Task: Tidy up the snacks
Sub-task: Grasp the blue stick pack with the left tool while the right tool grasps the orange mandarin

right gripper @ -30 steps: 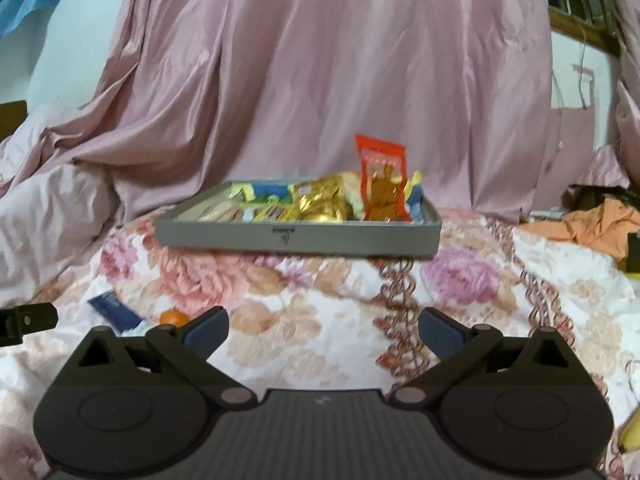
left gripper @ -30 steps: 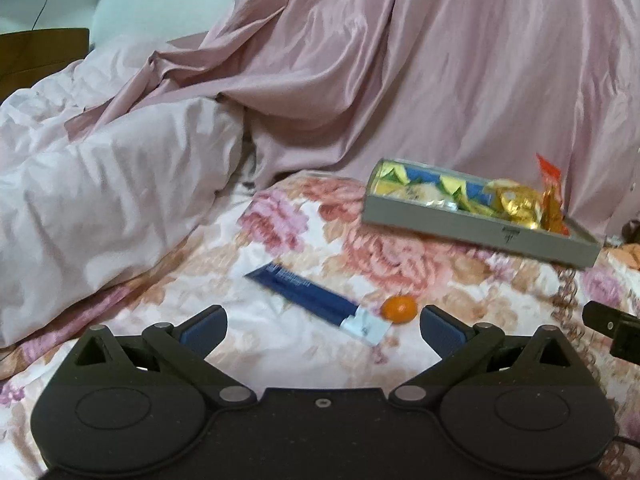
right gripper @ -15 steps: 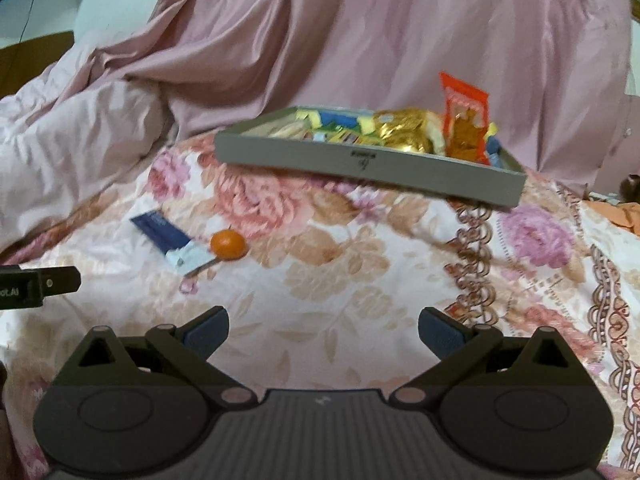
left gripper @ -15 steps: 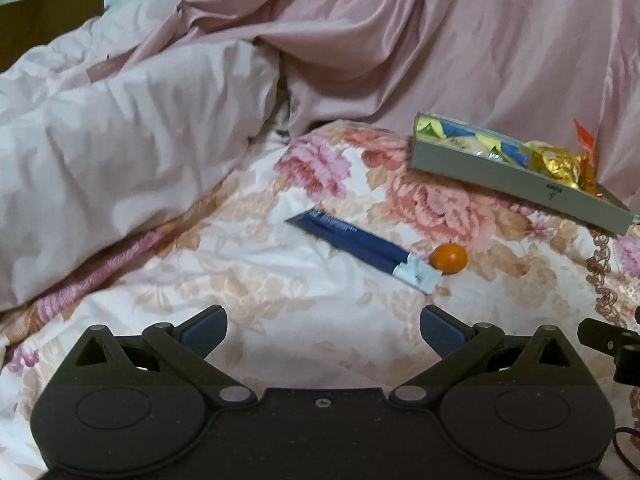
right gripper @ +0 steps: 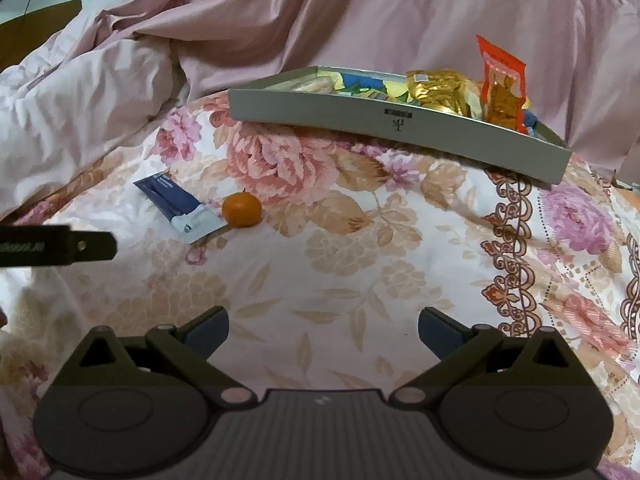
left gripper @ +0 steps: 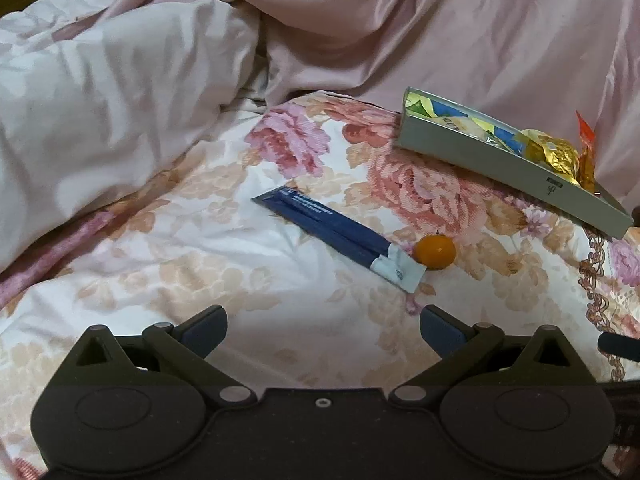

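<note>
**Sorting Snacks on a Floral Bed**

Spreading across both views, a floral bedspread (right gripper: 360, 248) carries everything, with a pink quilt (left gripper: 100, 112) heaped at the far left. A grey tray (right gripper: 400, 124) sits at the far right, already holding wrapped snacks: a gold packet (right gripper: 440, 88) and beside it an upright red packet (right gripper: 502, 80) (other wrappers are too jumbled to tell apart). Near the middle lies a blue sachet (left gripper: 340, 236), its white end just beside a small orange fruit (left gripper: 435, 252). Both lie outside the tray. The left gripper (left gripper: 322, 328) hovers near them, fingers apart and empty; the right gripper (right gripper: 323, 328) is likewise spread wide, holding nothing.
</note>
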`<action>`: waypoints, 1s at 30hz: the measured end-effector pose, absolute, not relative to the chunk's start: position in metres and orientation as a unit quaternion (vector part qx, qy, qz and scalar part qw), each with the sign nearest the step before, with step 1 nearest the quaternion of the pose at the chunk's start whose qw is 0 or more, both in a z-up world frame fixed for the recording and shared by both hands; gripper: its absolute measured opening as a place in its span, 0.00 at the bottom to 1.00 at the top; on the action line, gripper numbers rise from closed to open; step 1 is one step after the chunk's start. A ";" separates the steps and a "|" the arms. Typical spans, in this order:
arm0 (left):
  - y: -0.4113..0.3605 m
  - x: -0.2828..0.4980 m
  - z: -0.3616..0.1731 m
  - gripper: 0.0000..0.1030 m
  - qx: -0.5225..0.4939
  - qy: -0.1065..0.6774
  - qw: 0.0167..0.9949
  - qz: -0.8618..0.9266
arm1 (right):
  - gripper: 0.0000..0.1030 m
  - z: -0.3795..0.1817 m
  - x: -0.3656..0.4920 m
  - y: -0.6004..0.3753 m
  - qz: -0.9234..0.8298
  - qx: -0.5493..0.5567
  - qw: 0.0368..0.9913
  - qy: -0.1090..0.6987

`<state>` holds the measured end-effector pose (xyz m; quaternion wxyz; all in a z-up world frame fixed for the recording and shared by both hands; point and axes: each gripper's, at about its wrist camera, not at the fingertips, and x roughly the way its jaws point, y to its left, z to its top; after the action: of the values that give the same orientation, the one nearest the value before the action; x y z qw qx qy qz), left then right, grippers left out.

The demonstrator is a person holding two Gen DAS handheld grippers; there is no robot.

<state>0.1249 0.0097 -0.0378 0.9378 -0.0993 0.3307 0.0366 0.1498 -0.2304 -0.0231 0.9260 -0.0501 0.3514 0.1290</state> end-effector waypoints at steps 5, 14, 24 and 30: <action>0.006 0.137 -0.041 0.99 -0.100 0.336 0.936 0.031 | 1.00 -0.026 0.153 -0.224 0.135 -0.059 0.924 0.352; 0.008 0.148 -0.044 0.99 -0.110 0.334 0.936 0.022 | 1.00 -0.031 0.154 -0.216 0.145 -0.072 0.920 0.357; 0.016 0.156 -0.053 0.99 -0.122 0.336 0.933 0.046 | 1.00 -0.033 0.160 -0.207 0.146 -0.103 0.925 0.335; 0.019 0.157 -0.053 0.99 -0.125 0.332 0.934 0.048 | 1.00 -0.026 0.166 -0.197 0.165 -0.139 0.935 0.282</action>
<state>0.1574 0.0188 -0.0534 0.9338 -0.1250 0.3320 0.0476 0.1663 -0.1975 -0.0264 0.9351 -0.1386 0.2815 0.1647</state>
